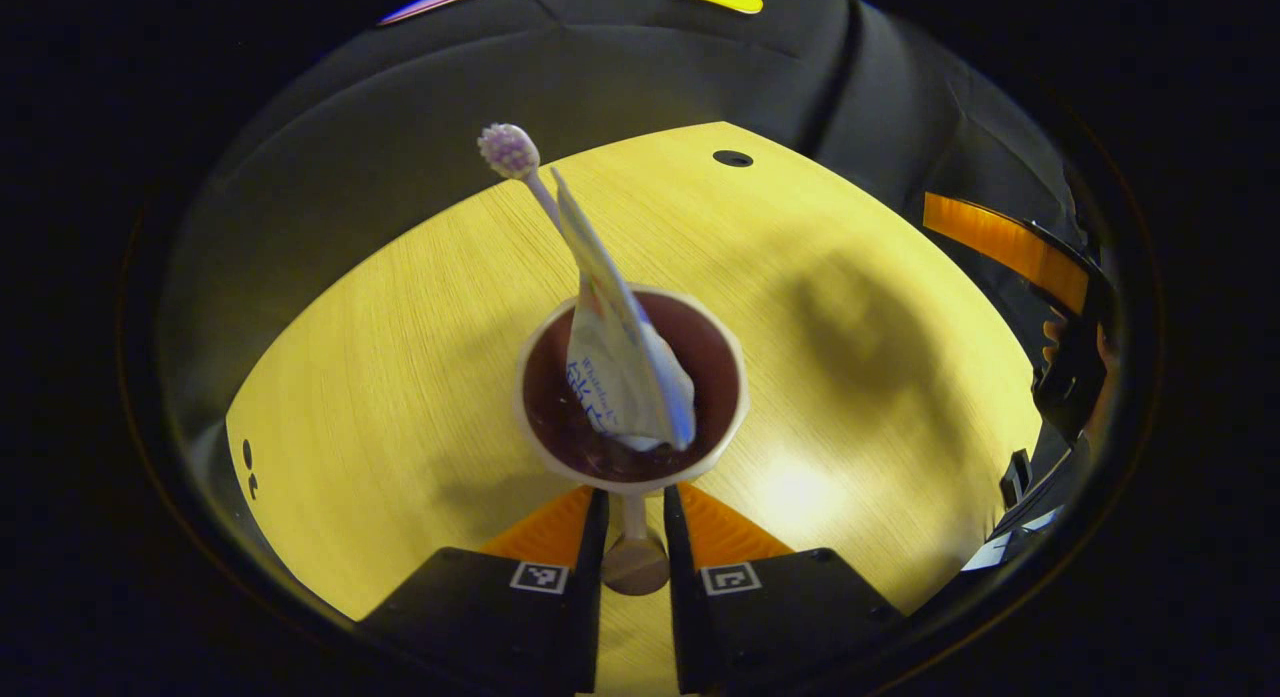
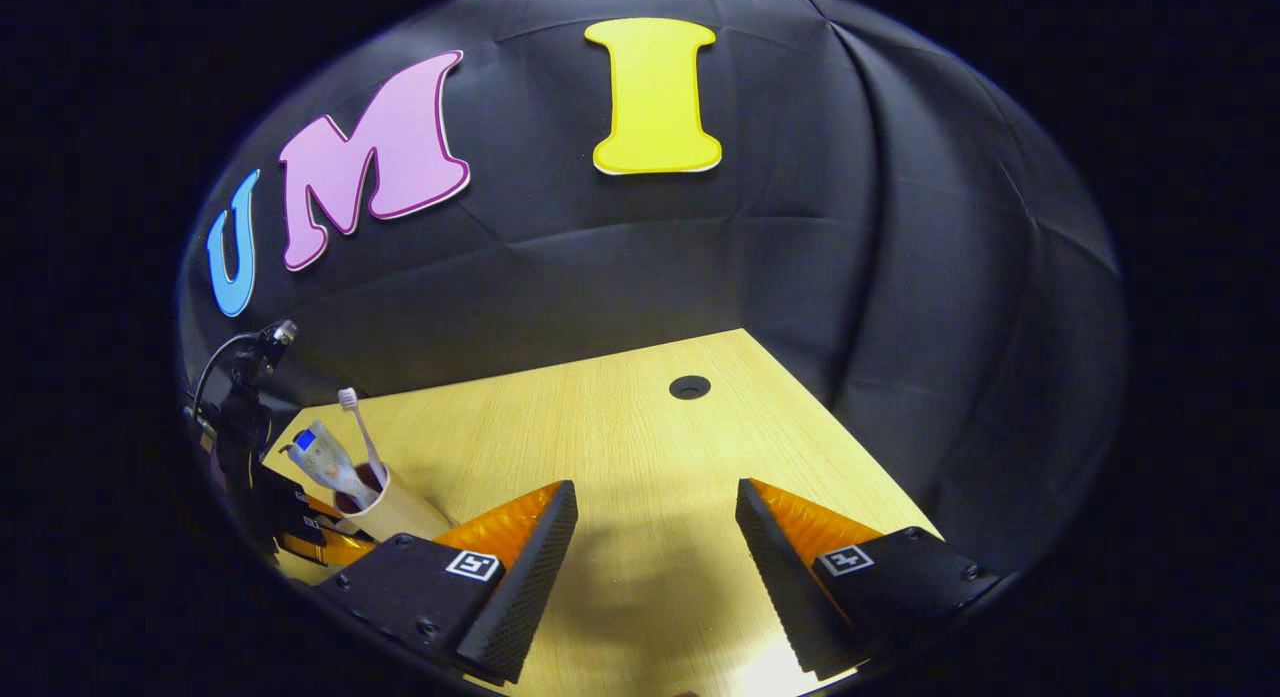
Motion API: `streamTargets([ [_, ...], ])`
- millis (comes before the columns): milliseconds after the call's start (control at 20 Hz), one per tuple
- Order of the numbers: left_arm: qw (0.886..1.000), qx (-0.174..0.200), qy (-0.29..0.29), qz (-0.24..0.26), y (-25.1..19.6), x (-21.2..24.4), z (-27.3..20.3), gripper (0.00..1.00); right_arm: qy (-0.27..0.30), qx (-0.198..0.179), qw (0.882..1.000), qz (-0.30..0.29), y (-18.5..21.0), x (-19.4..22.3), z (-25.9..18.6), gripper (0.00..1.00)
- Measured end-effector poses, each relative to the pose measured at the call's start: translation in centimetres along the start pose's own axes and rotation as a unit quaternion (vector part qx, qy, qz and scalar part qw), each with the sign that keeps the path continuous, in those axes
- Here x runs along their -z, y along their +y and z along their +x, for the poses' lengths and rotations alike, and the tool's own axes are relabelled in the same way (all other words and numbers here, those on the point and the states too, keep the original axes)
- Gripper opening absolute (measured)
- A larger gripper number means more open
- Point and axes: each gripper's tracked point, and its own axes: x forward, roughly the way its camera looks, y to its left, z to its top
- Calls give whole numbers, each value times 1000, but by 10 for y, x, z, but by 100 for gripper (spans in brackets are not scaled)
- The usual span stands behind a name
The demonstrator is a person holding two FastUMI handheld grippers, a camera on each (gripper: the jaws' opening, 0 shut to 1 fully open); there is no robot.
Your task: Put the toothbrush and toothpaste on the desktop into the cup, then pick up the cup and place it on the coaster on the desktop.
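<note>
A cup (image 1: 632,387), pale outside and dark red inside, has my left gripper (image 1: 635,497) shut on its near wall, one finger on either side. In it stand a white toothbrush (image 1: 510,152), bristles up, and a crumpled toothpaste tube (image 1: 620,367). The cup's shadow falls on the wooden desktop (image 1: 400,357) below, so it seems held off the surface. In the right gripper view the cup (image 2: 395,512) leans at the far left with the toothbrush (image 2: 358,432) and toothpaste (image 2: 325,462) sticking out. My right gripper (image 2: 655,492) is open above the desktop (image 2: 620,427), holding nothing.
A dark cable hole (image 2: 689,386) sits near the desktop's far corner, also seen as the hole (image 1: 732,158) in the left gripper view. The black cloth wall (image 2: 650,277) closes the back and right sides. The other gripper and a hand (image 1: 1065,372) hang at the right edge.
</note>
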Motion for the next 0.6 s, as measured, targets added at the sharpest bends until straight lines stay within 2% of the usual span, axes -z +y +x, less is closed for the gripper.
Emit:
streamTargets([
  [100,1000,-7,-13,-3,3,-4,-4,52,-3,0,1000,-1,1,-2,-3,98],
  [300,998,-22,-58,-29,9,-10,-18,69,-10,0,1000,-6,5,-8,-15,98],
  [400,994,-30,-88,-50,16,-12,-32,92,-14,-2,1000,-9,10,-11,-24,98],
  [500,989,-44,-123,-68,25,-11,-46,100,-20,-6,1000,-10,18,-17,-35,98],
  [600,981,-60,-160,-89,30,-8,-62,99,-26,-10,1000,-13,27,-23,-49,98],
])
